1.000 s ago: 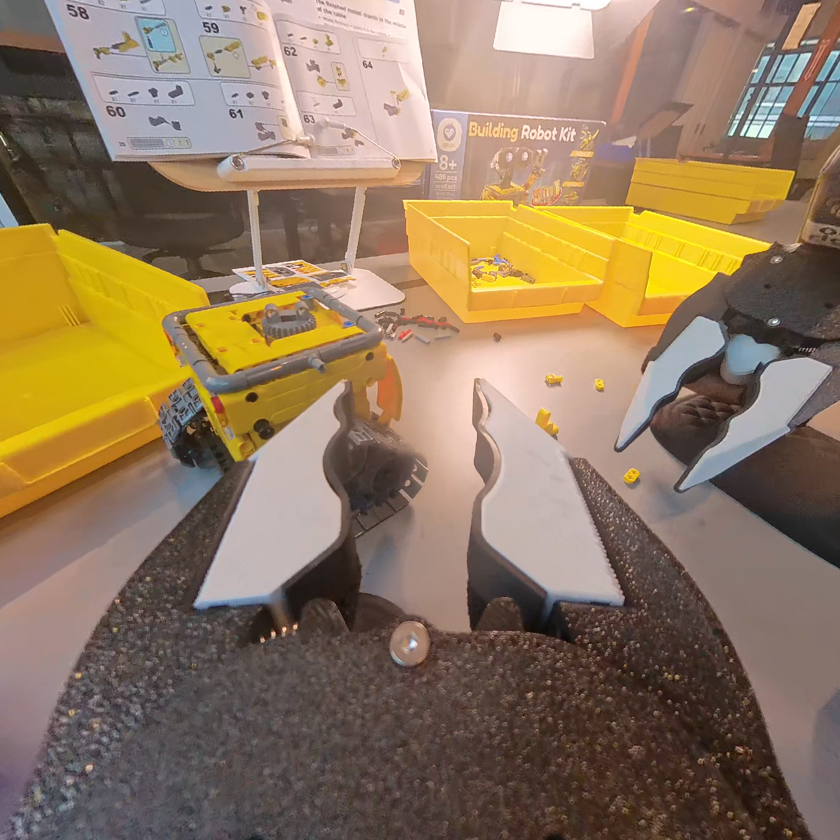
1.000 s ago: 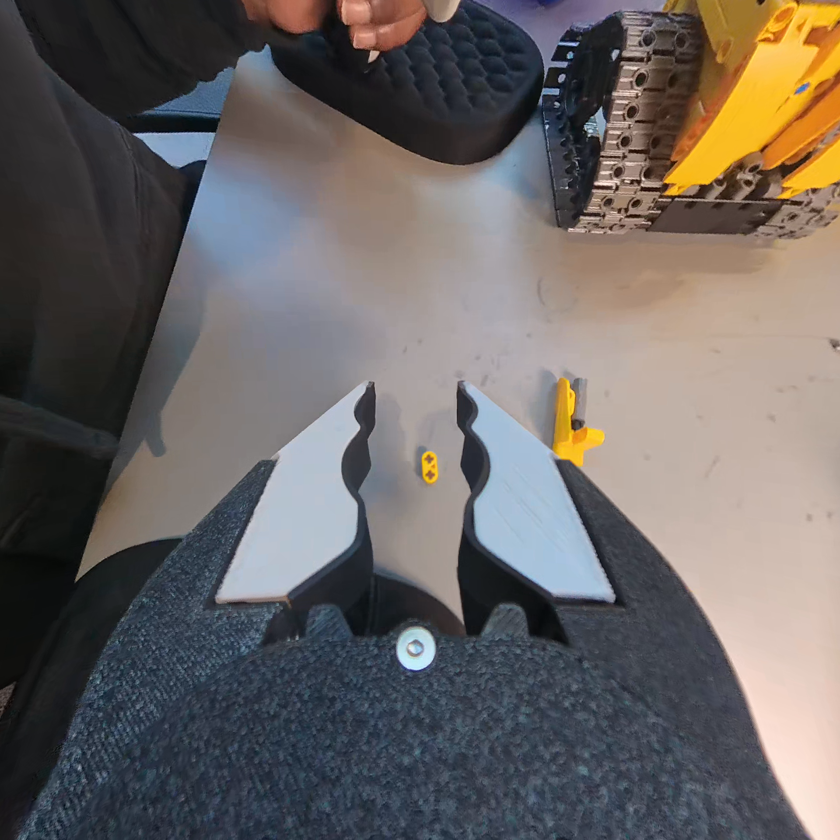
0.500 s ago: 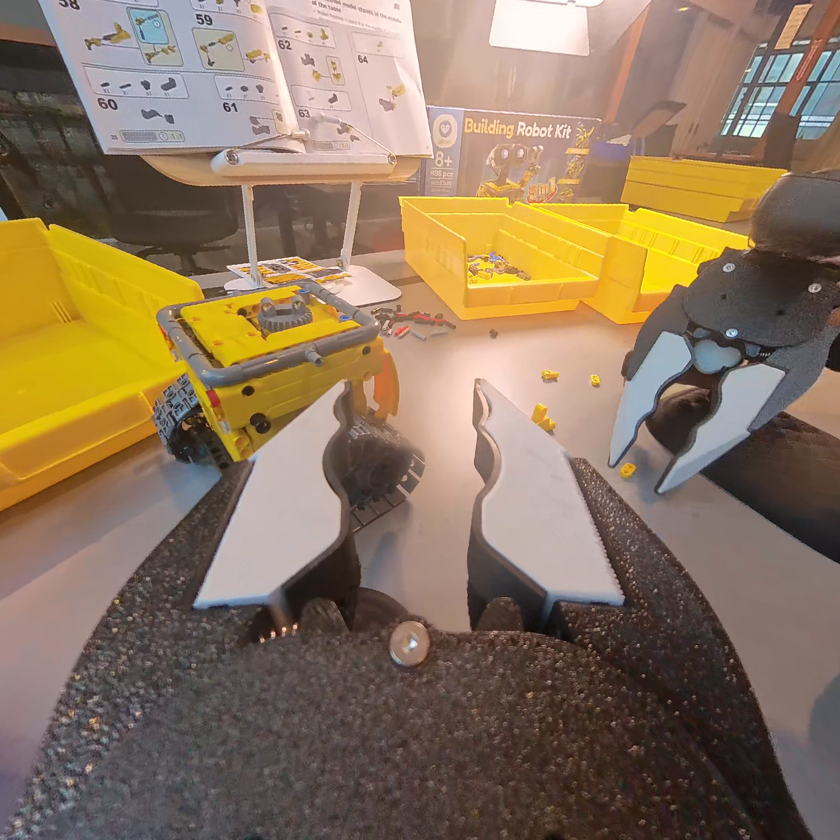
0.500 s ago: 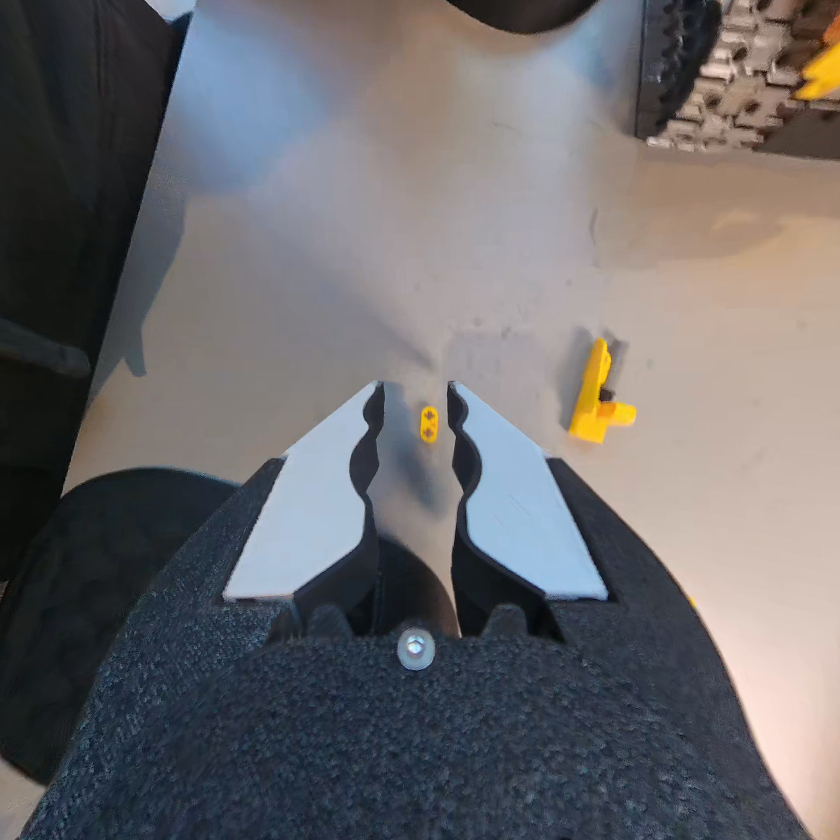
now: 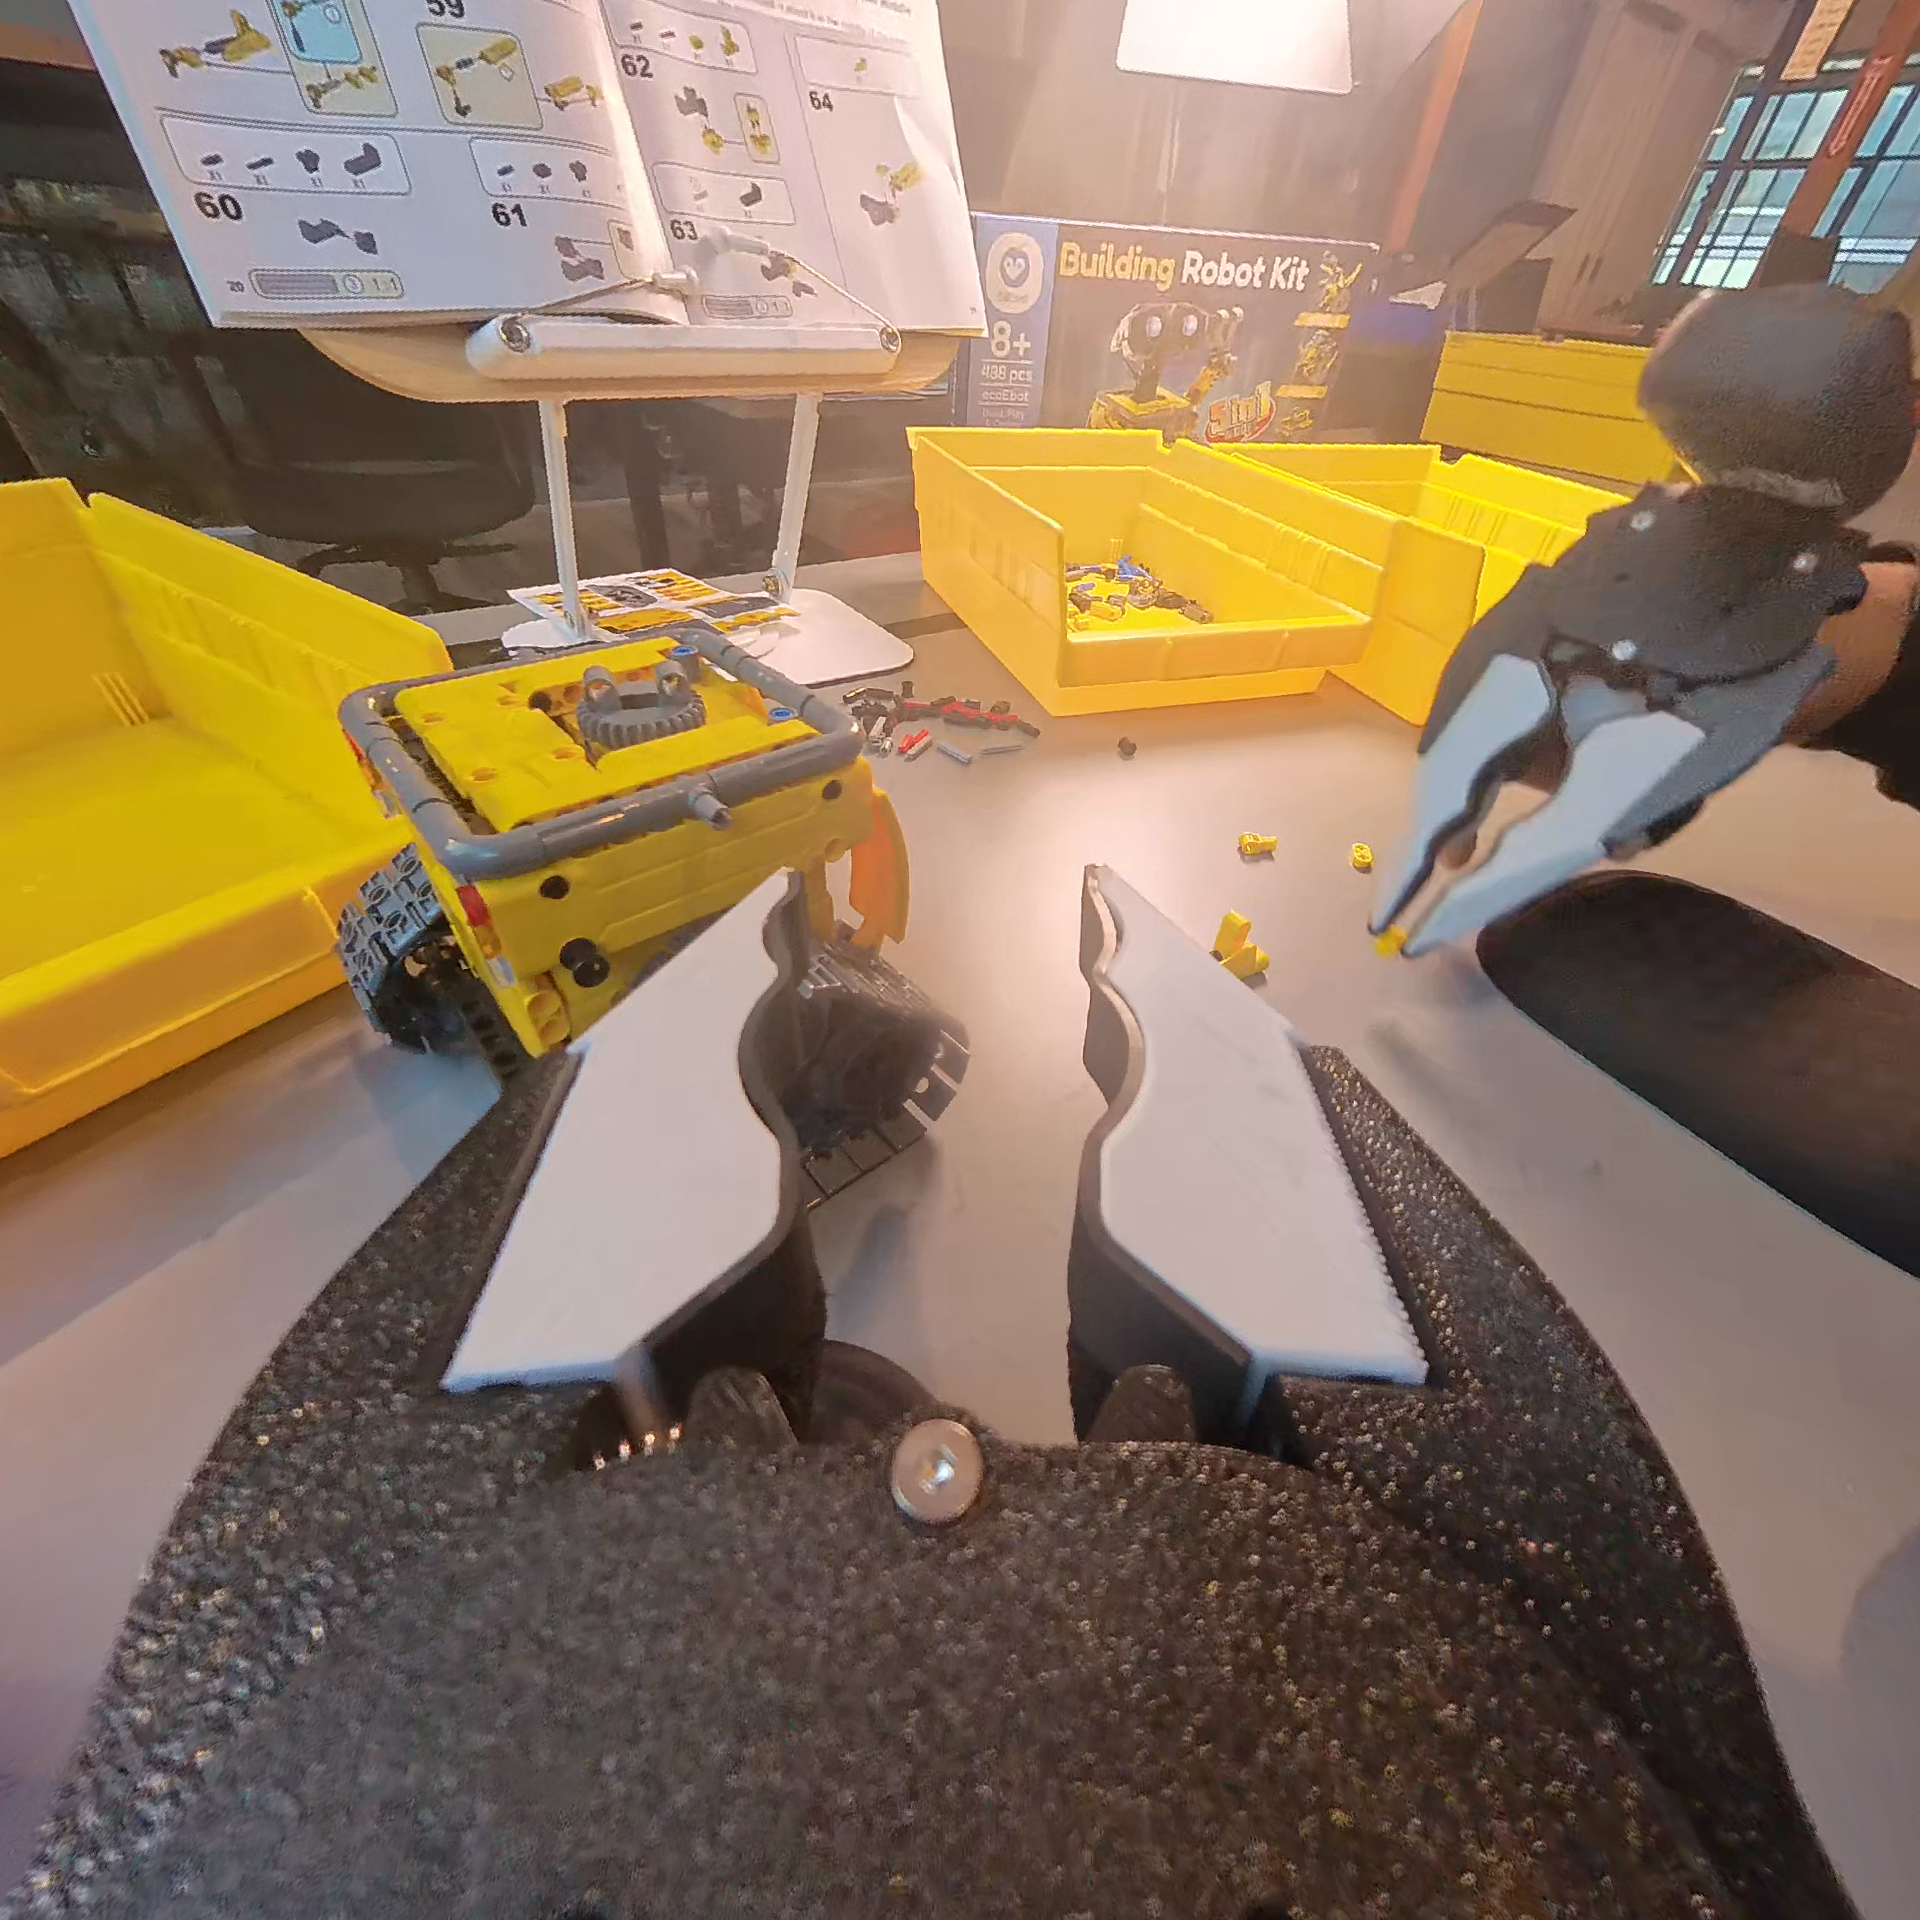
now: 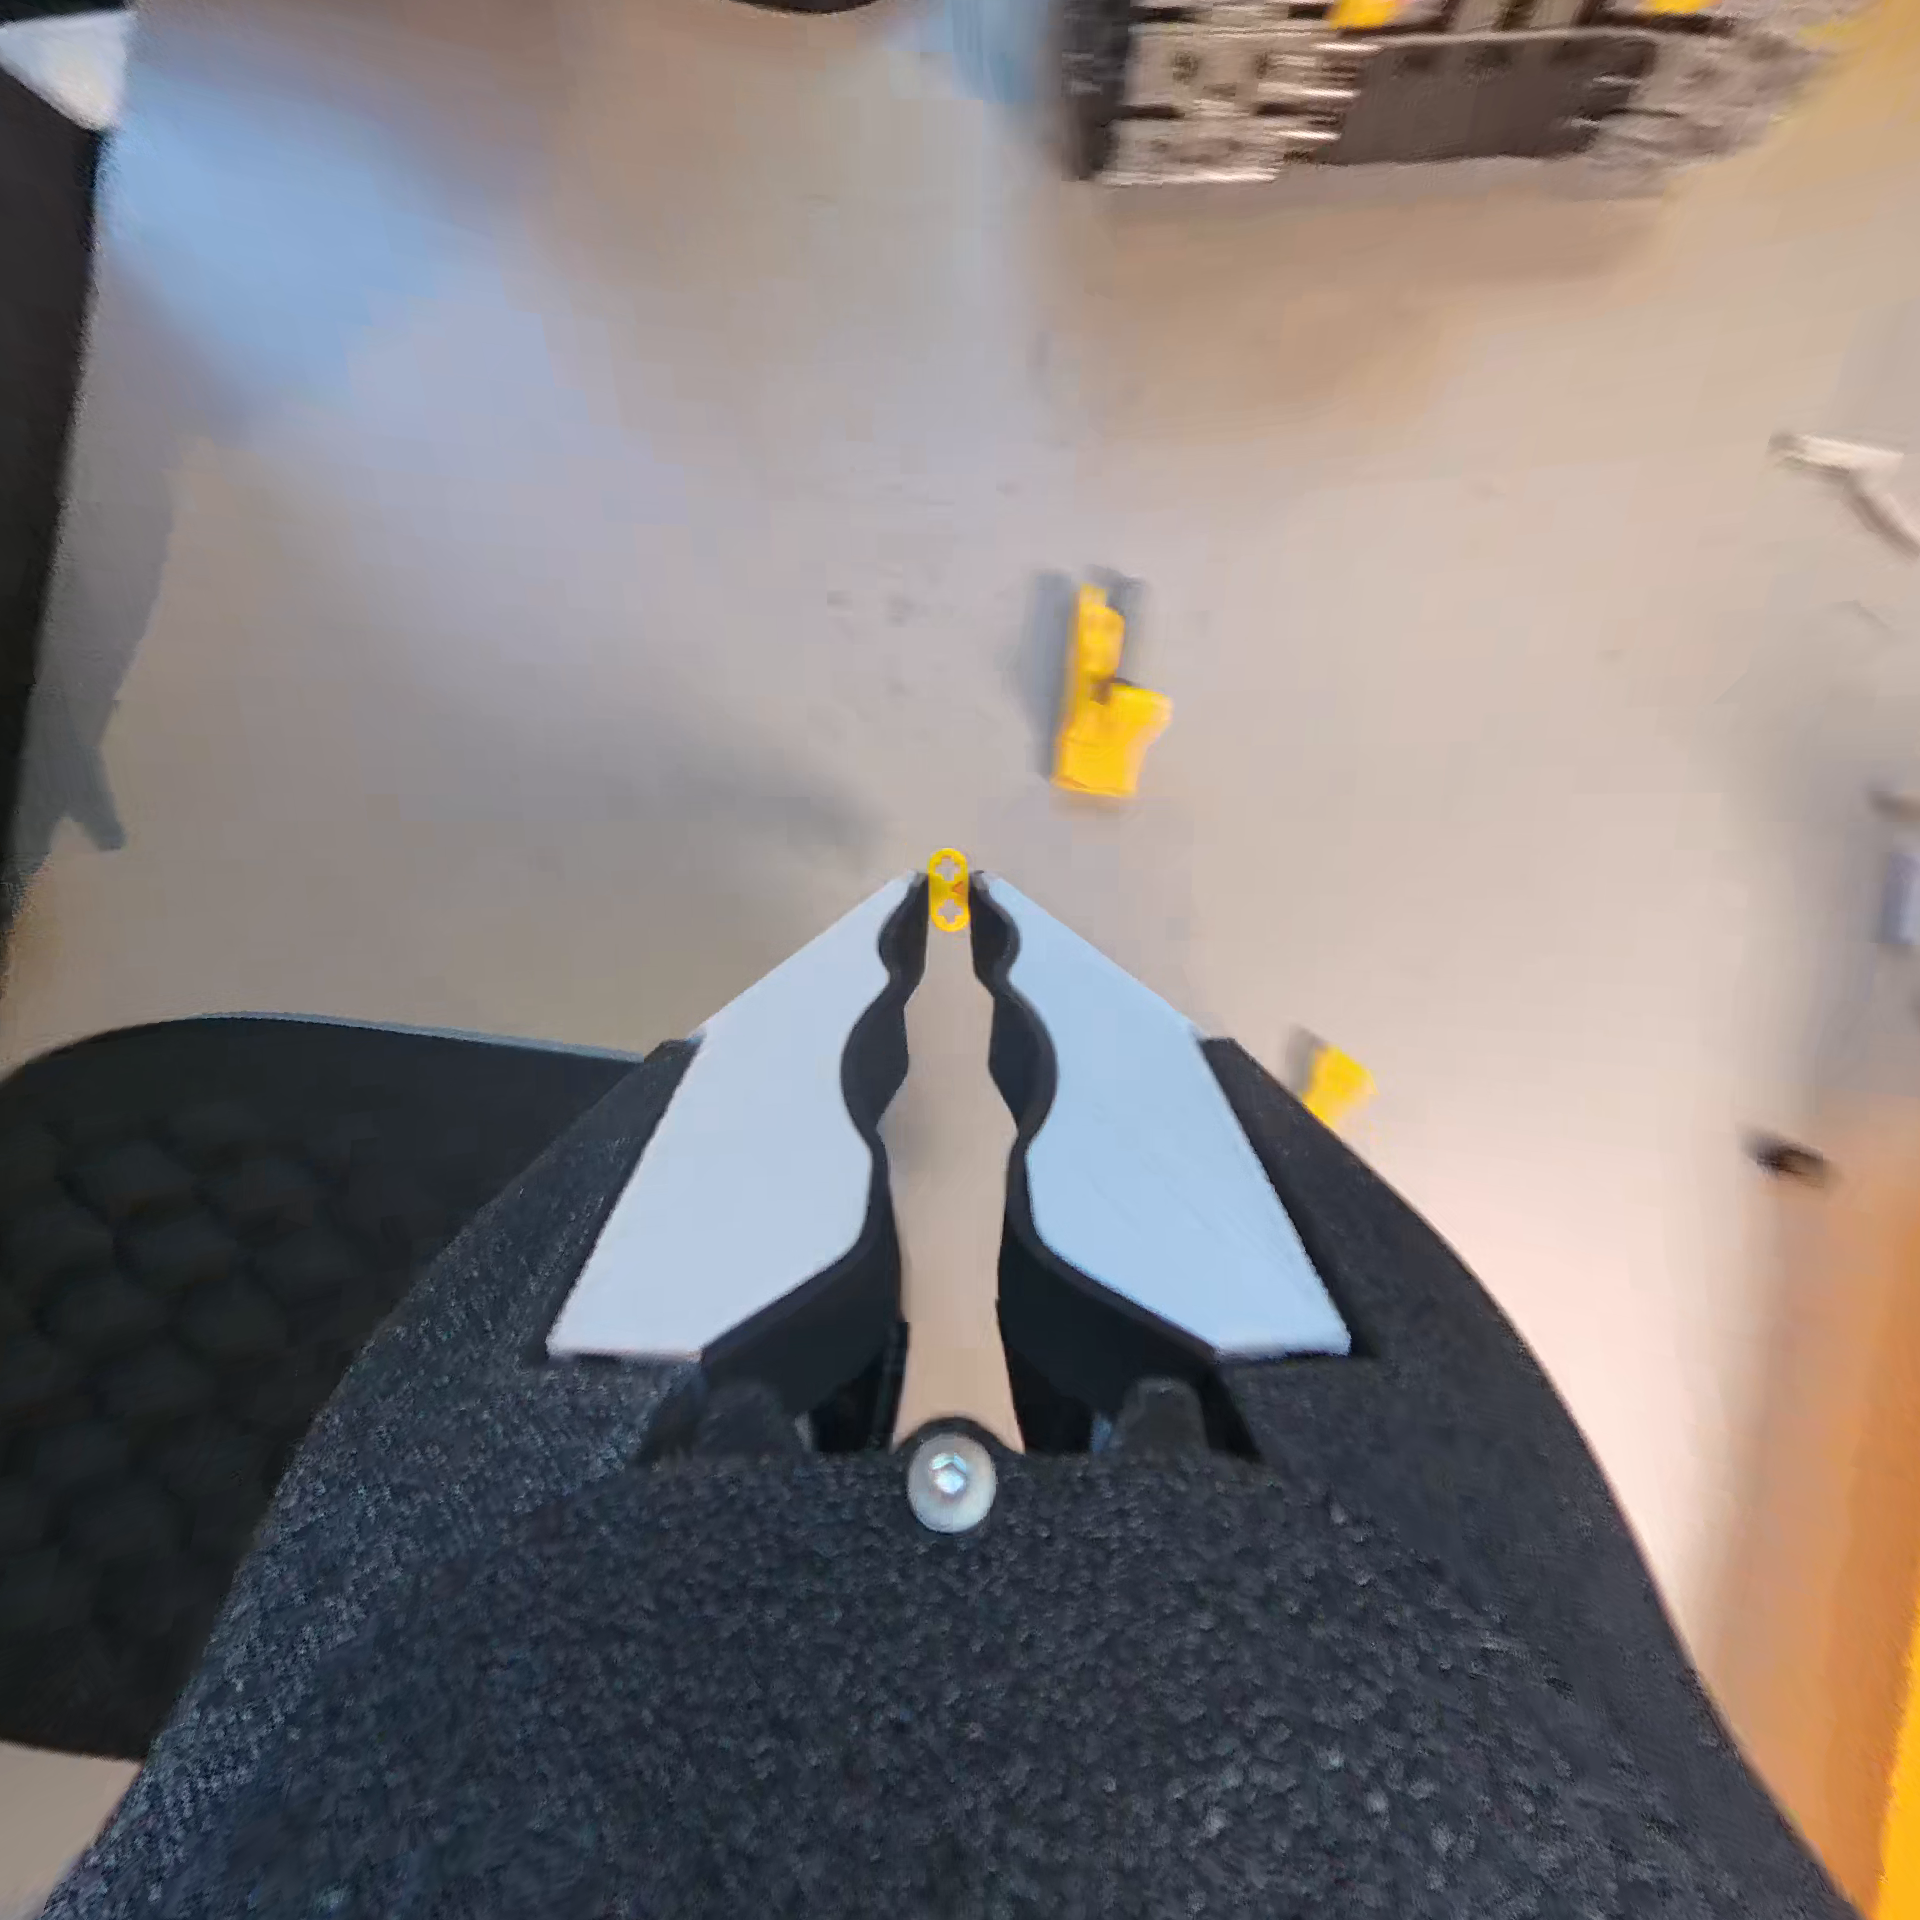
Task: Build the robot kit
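Observation:
My right gripper (image 6: 949,888) is shut on a small yellow two-hole link piece (image 6: 949,894), pinched at the fingertips just above the grey table (image 6: 520,520). The left wrist view shows that gripper (image 5: 1397,935) with the yellow piece (image 5: 1387,941) at its tips. My left gripper (image 5: 935,904) is open and empty. Its left finger (image 5: 665,1122) stands in front of the black track of a yellow tracked brick vehicle (image 5: 613,810); I cannot tell whether it touches it.
A yellow brick part (image 6: 1101,707) lies on the table beyond my right fingertips and shows in the left wrist view (image 5: 1238,940). Yellow bins (image 5: 1143,582) (image 5: 156,790), a manual on a stand (image 5: 551,156), a kit box (image 5: 1174,322), loose small parts (image 5: 935,717), black pads (image 5: 1714,1049) (image 6: 229,1247). My hands' fingertips stand some 20 cm from each other.
My right gripper's jaws closed around the small yellow link piece that lay on the table between them and now pinch it. My left gripper stayed open and barely moved.

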Available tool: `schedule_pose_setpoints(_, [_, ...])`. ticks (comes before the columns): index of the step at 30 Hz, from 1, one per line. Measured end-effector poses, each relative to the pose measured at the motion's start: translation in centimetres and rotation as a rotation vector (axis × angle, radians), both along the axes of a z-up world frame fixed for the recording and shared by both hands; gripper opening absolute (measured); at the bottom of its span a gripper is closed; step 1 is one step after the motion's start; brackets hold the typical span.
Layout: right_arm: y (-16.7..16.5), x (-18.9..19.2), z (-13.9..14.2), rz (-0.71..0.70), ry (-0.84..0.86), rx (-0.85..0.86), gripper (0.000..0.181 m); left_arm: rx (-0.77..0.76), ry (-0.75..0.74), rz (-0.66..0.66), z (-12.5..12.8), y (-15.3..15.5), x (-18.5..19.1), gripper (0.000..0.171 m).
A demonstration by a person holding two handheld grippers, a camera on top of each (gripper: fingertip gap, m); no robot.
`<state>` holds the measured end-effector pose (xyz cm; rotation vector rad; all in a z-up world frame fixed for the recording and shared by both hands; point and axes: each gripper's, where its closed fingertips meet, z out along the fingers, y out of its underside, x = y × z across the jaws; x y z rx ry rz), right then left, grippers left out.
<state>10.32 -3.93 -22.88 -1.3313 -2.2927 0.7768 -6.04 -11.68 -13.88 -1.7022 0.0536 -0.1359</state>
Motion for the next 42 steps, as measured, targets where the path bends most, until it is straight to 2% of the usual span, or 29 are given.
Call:
schedule_pose_setpoints(4, [7.0, 0.7, 0.6, -0.21, 0.006, 0.061, 0.008, -0.015, -0.001, -0.006, -0.2, 0.2, 0.1, 0.052])
schedule_pose_setpoints(8, [10.2, 1.2, -0.8, -0.343, -0.013, 0.03, 0.007, -0.017, 0.009, -0.002, -0.3, 0.2, 0.1, 0.052])
schedule_pose_setpoints(11, [10.2, 1.2, -2.1, -0.361, -0.022, 0.012, 0.007, -0.019, 0.017, 0.001, -0.3, 0.2, 0.2, 0.052])
schedule_pose_setpoints(17, [9.9, 1.0, -2.1, -0.372, -0.02, -0.032, 0.008, -0.045, 0.031, -0.011, -0.7, 0.5, 0.5, 0.052])
schedule_pose_setpoints(21, [10.2, 1.1, -1.8, -0.369, -0.018, -0.02, 0.015, -0.04, 0.037, -0.007, -0.7, 0.4, 0.4, 0.052])
schedule_pose_setpoints(27, [10.2, 1.1, 2.3, -0.381, 0.139, -0.02, 0.022, -0.033, 0.016, -0.008, -0.5, 0.4, 0.3, 0.052])
schedule_pose_setpoints(33, [9.3, 1.9, 3.5, -0.446, 0.293, -0.046, 0.058, -0.032, 0.006, -0.014, -0.5, 0.4, 0.3, 0.053])
schedule_pose_setpoints(37, [8.8, 3.2, 7.2, -0.52, 0.513, -0.041, 0.057, -0.023, -0.002, -0.011, -0.3, 0.3, 0.1, 0.053])
schedule_pose_setpoints(42, [8.6, 5.7, 10.8, -0.637, 0.686, -0.028, 0.055, -0.02, 0.003, -0.019, -0.1, 0.4, 0.3, 0.054])
